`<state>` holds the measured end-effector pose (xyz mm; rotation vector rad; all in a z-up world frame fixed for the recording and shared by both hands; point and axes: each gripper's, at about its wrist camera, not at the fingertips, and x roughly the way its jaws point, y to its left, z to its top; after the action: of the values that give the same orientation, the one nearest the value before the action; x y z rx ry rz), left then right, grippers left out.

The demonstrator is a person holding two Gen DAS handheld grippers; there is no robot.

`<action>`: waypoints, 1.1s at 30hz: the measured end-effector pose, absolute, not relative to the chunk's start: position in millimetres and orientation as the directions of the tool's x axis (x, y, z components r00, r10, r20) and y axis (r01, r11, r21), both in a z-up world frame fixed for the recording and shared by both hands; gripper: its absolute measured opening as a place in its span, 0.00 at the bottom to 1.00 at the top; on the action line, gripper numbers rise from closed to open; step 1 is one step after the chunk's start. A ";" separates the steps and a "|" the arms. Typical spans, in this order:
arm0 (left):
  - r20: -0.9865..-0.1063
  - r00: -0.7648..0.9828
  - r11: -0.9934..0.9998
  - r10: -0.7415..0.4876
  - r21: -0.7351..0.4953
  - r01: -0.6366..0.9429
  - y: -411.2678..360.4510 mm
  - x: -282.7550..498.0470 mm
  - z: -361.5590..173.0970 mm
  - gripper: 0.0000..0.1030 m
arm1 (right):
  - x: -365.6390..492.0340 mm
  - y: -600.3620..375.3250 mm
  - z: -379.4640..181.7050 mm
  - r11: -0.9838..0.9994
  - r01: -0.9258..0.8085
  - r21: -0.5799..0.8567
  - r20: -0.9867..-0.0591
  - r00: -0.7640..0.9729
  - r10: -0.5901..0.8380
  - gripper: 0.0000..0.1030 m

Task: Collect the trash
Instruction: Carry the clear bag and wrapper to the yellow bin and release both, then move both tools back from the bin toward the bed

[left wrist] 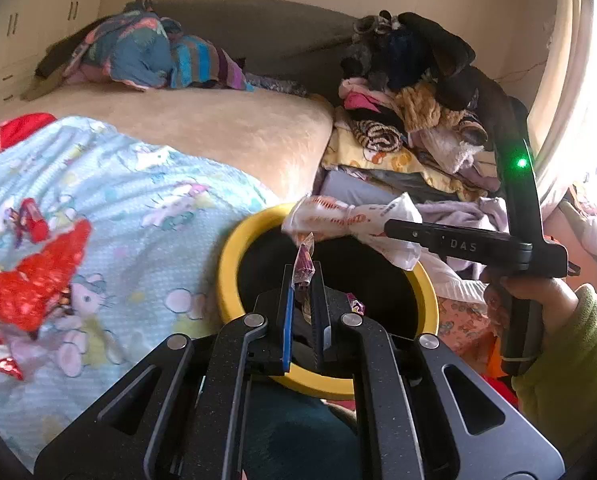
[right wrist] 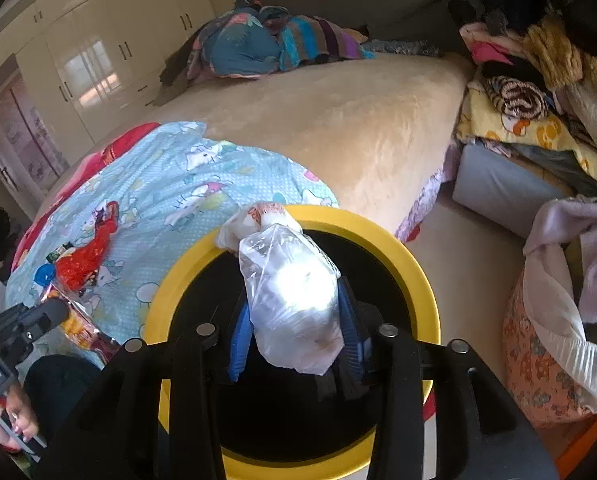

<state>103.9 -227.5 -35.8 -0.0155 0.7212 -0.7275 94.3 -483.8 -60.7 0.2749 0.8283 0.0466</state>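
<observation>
- My left gripper [left wrist: 304, 280] is clamped on a small purple wrapper [left wrist: 303, 266]; the wrapper's top sticks up past the fingertips, and its lower part is hidden between the jaws.
- That wrapper hangs over the dark mouth of the bin [left wrist: 234, 248], a round tub with a yellow rim.
- A second scrap [left wrist: 356, 304] shows just right of the left jaws against the bin's dark inside; I cannot tell whether it lies in the bin or clings to the gripper.
- My right gripper [right wrist: 294, 336] grips a clear plastic bag [right wrist: 294, 300] between its blue pads; glare whites out the bag's middle, so I cannot make out its contents.
- The bag's far end, printed in orange, reaches to the bin's far rim [right wrist: 378, 228]; touching or just above, I cannot tell.
- In the left view the same bag [left wrist: 346, 220] juts from the right gripper [left wrist: 402, 232], whose fingertips are buried in plastic.
- The bin's inside is black in both views; nothing at the bottom can be seen.
- More trash lies on the bed's blue sheet [left wrist: 118, 184]: a red wrapper [left wrist: 38, 280], partly blurred, and smaller red pieces [left wrist: 32, 218] near it.
- The bin's near rim is cut off by both grippers' frames.
- A hand [left wrist: 538, 300] in a green sleeve holds the right gripper's handle.
</observation>
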 end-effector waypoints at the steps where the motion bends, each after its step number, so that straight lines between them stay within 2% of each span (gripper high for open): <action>1: -0.603 0.513 0.756 -0.611 -0.253 0.603 -231.8 105.1 -39.1 0.04 | 94.1 -485.3 -62.1 0.963 0.070 0.262 -0.721 0.677 0.147 0.39; 3: -0.611 0.503 0.753 -0.611 -0.253 0.607 -238.7 107.1 -42.8 0.04 | 94.3 -488.2 -64.5 0.961 0.079 0.267 -0.724 0.675 0.145 0.41; 5: -0.617 0.499 0.755 -0.609 -0.257 0.603 -246.3 111.1 -46.2 0.05 | 93.5 -494.2 -65.6 0.956 0.103 0.274 -0.721 0.680 0.134 0.49; 6: -0.620 0.496 0.756 -0.608 -0.262 0.599 -249.3 113.4 -48.0 0.15 | 92.3 -497.5 -65.6 0.951 0.119 0.285 -0.717 0.685 0.129 0.51; 7: -0.623 0.490 0.755 -0.610 -0.269 0.597 -252.3 116.1 -49.6 0.34 | 91.3 -500.5 -65.1 0.947 0.130 0.295 -0.712 0.691 0.127 0.55; 8: -0.620 0.490 0.754 -0.613 -0.272 0.598 -254.4 117.4 -50.3 0.43 | 90.7 -503.2 -64.2 0.944 0.136 0.301 -0.707 0.696 0.125 0.59; 9: -0.616 0.493 0.753 -0.614 -0.271 0.599 -255.6 118.9 -50.4 0.58 | 89.6 -505.3 -62.6 0.942 0.144 0.304 -0.700 0.704 0.118 0.61; 11: -0.613 0.507 0.763 -0.606 -0.266 0.590 -254.4 120.3 -49.7 0.68 | 87.9 -507.7 -59.5 0.938 0.152 0.312 -0.688 0.717 0.112 0.65; 13: -0.613 0.516 0.774 -0.598 -0.274 0.571 -248.5 122.2 -49.1 0.90 | 88.3 -508.6 -56.4 0.938 0.159 0.309 -0.678 0.728 0.100 0.67; 19: -0.611 0.574 0.822 -0.545 -0.254 0.510 -226.0 124.3 -41.9 0.90 | 90.3 -493.1 -47.3 0.945 0.147 0.292 -0.642 0.763 0.080 0.77; 28: -0.579 0.646 0.859 -0.497 -0.225 0.460 -196.2 117.8 -25.8 0.90 | 91.8 -456.6 -28.7 0.963 0.094 0.252 -0.587 0.806 0.075 0.78; 30: -0.571 0.659 0.865 -0.489 -0.222 0.450 -190.2 116.4 -22.3 0.90 | 91.9 -447.7 -25.0 0.964 0.082 0.253 -0.574 0.815 0.082 0.84; 33: -0.561 0.686 0.881 -0.464 -0.209 0.425 -179.5 115.1 -17.0 0.90 | 92.0 -434.4 -20.2 0.968 0.052 0.244 -0.562 0.821 0.097 0.84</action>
<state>115.1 -179.5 -17.0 -0.0635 0.6455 -0.4979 92.0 -434.4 -20.2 0.2550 0.6083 0.0242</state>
